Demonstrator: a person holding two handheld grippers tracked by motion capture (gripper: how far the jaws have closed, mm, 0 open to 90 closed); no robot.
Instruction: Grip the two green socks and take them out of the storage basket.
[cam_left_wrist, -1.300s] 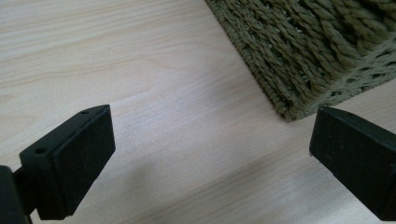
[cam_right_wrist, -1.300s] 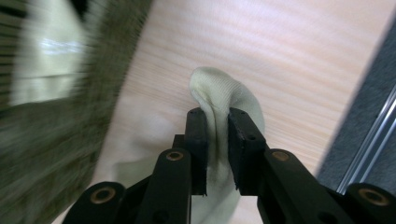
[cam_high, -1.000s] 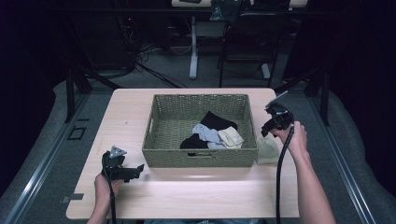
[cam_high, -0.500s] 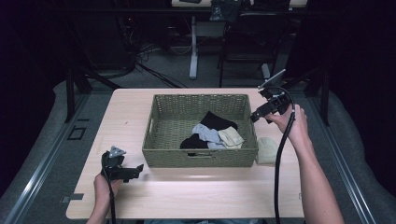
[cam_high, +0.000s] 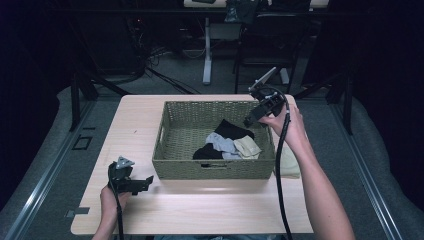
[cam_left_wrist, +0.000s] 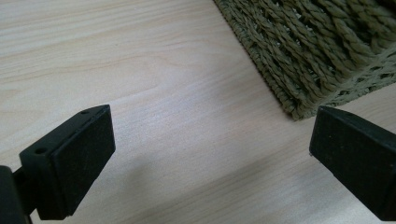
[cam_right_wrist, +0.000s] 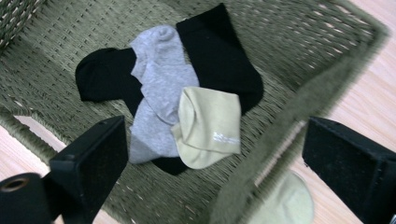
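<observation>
A green woven basket (cam_high: 182, 142) stands mid-table and holds a small pile of socks: a black sock (cam_right_wrist: 219, 51), a grey sock (cam_right_wrist: 161, 84) and a pale yellow sock (cam_right_wrist: 210, 126). Another pale yellow sock (cam_high: 289, 162) lies on the table just right of the basket (cam_right_wrist: 299, 107). My right gripper (cam_high: 253, 116) hovers open above the basket's right rim, jaws wide, nothing between them. My left gripper (cam_high: 145, 182) rests open near the table's front left, by the basket's front left corner (cam_left_wrist: 299, 60).
The light wooden table (cam_high: 135, 120) has bare room at the left and along the front. Dark chairs and desk legs (cam_high: 207, 55) stand on the floor beyond the far edge.
My right gripper has risen from beside the sock on the table and moved left and farther back, over the basket's right rim. The left gripper has stayed put.
</observation>
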